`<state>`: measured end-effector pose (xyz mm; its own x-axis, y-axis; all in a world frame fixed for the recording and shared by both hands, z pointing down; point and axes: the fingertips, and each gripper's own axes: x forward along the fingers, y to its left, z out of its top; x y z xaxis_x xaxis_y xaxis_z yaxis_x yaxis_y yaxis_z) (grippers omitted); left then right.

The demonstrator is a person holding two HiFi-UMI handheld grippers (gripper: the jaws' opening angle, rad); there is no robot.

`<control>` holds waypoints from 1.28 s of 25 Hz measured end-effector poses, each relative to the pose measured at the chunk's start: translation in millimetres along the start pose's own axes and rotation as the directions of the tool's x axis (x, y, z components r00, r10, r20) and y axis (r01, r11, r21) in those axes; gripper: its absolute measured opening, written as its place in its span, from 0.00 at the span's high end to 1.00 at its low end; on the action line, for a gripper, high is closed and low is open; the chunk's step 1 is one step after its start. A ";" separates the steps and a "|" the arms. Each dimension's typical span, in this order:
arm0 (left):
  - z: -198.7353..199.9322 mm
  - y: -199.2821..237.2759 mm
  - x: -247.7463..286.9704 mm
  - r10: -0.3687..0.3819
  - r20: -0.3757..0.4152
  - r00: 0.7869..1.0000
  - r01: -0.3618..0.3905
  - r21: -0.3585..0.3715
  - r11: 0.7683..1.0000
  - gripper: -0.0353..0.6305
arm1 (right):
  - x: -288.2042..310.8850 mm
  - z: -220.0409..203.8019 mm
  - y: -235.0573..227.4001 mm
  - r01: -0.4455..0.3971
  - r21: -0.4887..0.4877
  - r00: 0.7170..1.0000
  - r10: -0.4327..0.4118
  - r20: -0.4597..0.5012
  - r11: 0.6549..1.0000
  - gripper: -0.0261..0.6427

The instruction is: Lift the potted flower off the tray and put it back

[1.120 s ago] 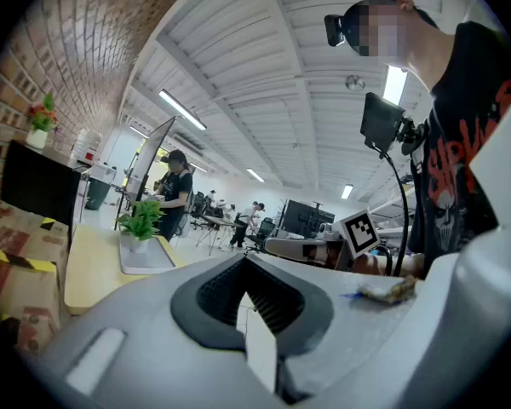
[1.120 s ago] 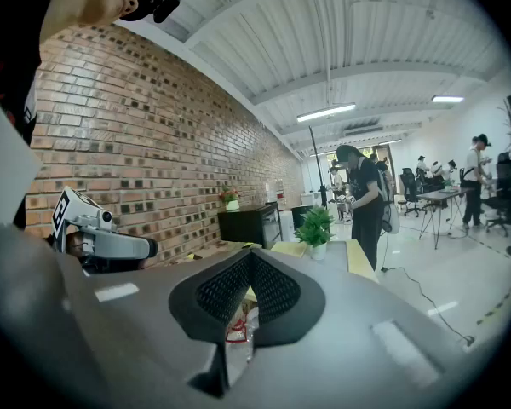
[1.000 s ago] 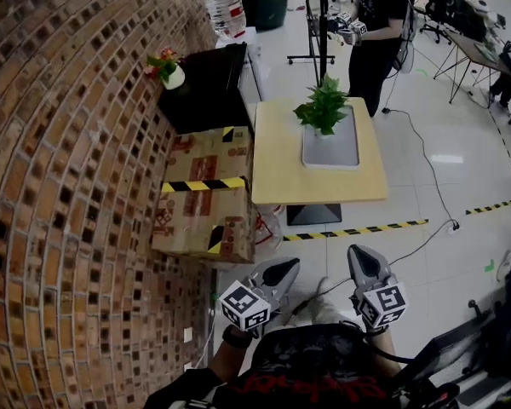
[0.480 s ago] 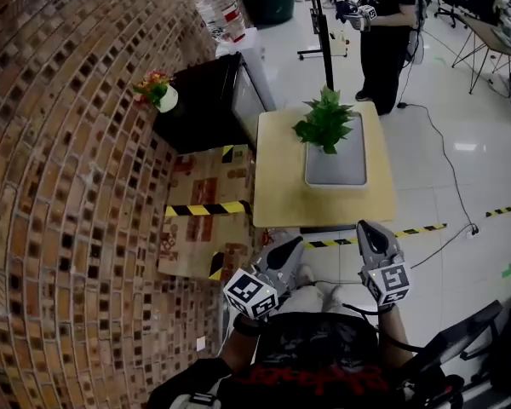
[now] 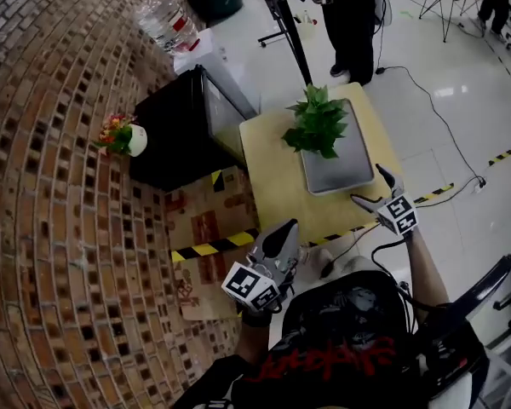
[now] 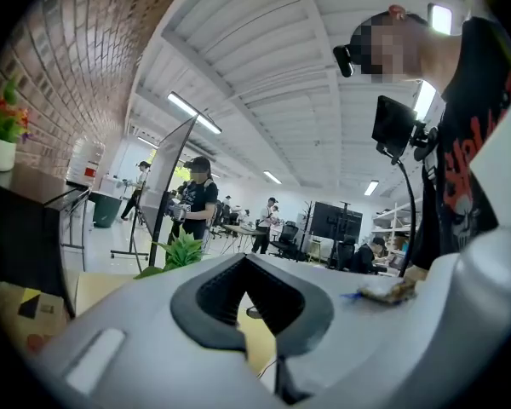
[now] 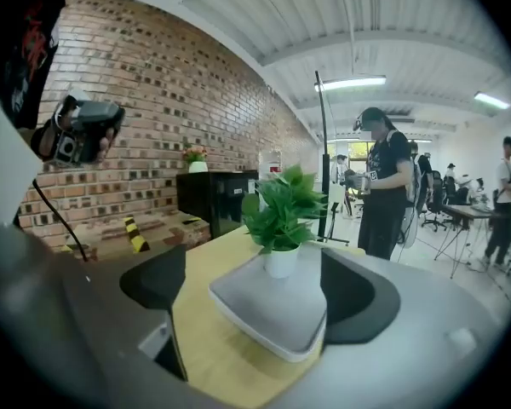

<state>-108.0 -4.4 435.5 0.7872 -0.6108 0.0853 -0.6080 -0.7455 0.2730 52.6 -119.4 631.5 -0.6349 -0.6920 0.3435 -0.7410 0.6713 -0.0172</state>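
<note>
The potted plant (image 5: 315,126), green leaves in a small white pot, stands upright toward the far end of the grey tray (image 5: 345,162), which lies on the light wooden tabletop (image 5: 268,177). The right gripper (image 5: 370,187) hangs at the tabletop's near right side, close to the tray's near corner and aimed at the plant. Its fingers (image 7: 153,279) are opening and already stand wide apart. The tray and pot show in the gap between them, but the pads press on nothing. The left gripper (image 5: 283,233) is held just short of the tabletop's near edge, its fingers (image 6: 192,313) closed together and empty. Left of the tabletop stands a black cabinet (image 5: 175,135) against a brick wall (image 5: 51,186), with a small flower pot (image 5: 123,136) on top of it and taped cardboard boxes (image 5: 209,228) beside it. A person (image 5: 353,15) stands beyond the tabletop.
</note>
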 end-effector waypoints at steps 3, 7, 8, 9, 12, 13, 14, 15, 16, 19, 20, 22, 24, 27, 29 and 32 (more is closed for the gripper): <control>0.3 24.8 -0.5 0.011 -0.046 0.999 -0.011 -0.005 1.000 0.94 | 38.7 -4.0 -25.0 0.003 0.001 0.999 -0.003 -0.041 1.000 0.08; -10.1 51.2 1.0 0.061 -0.101 0.993 -0.068 -0.072 0.995 0.94 | 91.7 -4.7 -54.0 -0.021 0.028 0.998 0.023 -0.055 0.999 0.08; -14.4 58.0 5.7 0.074 -0.117 0.990 -0.084 -0.084 0.993 0.94 | 109.4 -9.3 -60.5 -0.034 0.039 0.998 0.036 -0.055 0.999 0.08; -17.3 64.1 12.2 0.084 -0.132 0.988 -0.096 -0.092 0.991 0.94 | 127.8 -15.0 -66.5 -0.049 0.050 0.997 0.052 -0.056 0.998 0.08; -16.2 72.2 35.5 0.103 -0.167 0.981 -0.121 -0.100 0.988 0.94 | 177.7 -32.8 -77.6 -0.094 0.070 0.993 0.099 -0.067 0.993 0.08; -14.7 72.6 43.2 0.108 -0.176 0.978 -0.127 -0.099 0.987 0.94 | 191.0 -36.5 -79.7 -0.105 0.076 0.992 0.110 -0.067 0.992 0.07; -13.5 72.8 51.0 0.112 -0.185 0.976 -0.132 -0.097 0.987 0.94 | 202.4 -37.6 -81.4 -0.114 0.081 0.991 0.119 -0.060 0.990 0.07; -13.4 73.1 58.4 0.114 -0.194 0.974 -0.134 -0.093 0.987 0.94 | 212.6 -36.3 -82.8 -0.121 0.083 0.991 0.125 -0.049 0.989 0.07; -14.0 74.1 65.0 0.116 -0.202 0.973 -0.136 -0.089 0.987 0.94 | 223.1 -34.3 -83.2 -0.129 0.081 0.990 0.133 -0.040 0.988 0.07; -15.1 81.0 80.3 0.144 -0.222 0.964 -0.166 -0.080 0.983 0.94 | 260.3 -40.2 -74.2 -0.181 0.064 0.980 0.185 -0.072 0.981 0.07; -14.5 83.6 84.0 0.160 -0.223 0.962 -0.182 -0.080 0.980 0.94 | 270.9 -45.0 -70.4 -0.194 0.055 0.975 0.199 -0.095 0.979 0.08; -12.3 87.8 88.0 0.188 -0.216 0.958 -0.209 -0.080 0.975 0.94 | 282.4 -50.5 -67.5 -0.183 0.044 0.976 0.187 -0.114 0.982 0.25; -11.1 92.8 88.1 0.213 -0.210 0.954 -0.234 -0.082 0.969 0.94 | 286.0 -53.4 -69.3 -0.144 0.049 0.983 0.148 -0.107 0.988 0.37; -10.7 100.4 88.4 0.243 -0.202 0.949 -0.266 -0.093 0.960 0.94 | 285.9 -52.2 -69.8 -0.123 0.057 0.987 0.128 -0.101 0.991 0.38; -8.9 103.4 90.8 0.256 -0.192 0.947 -0.278 -0.098 0.956 0.94 | 283.8 -51.3 -69.9 -0.123 0.052 0.986 0.128 -0.105 0.991 0.38; -7.1 105.3 94.0 0.257 -0.180 0.950 -0.276 -0.093 0.957 0.94 | 273.6 -51.4 -73.0 -0.114 0.056 0.987 0.120 -0.103 0.992 0.38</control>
<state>-97.3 -138.5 479.0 0.6098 -0.7234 0.3237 -0.7896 -0.5196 0.3264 -55.8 -344.1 775.1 -0.6931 -0.5758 0.4337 -0.6747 0.7301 -0.1089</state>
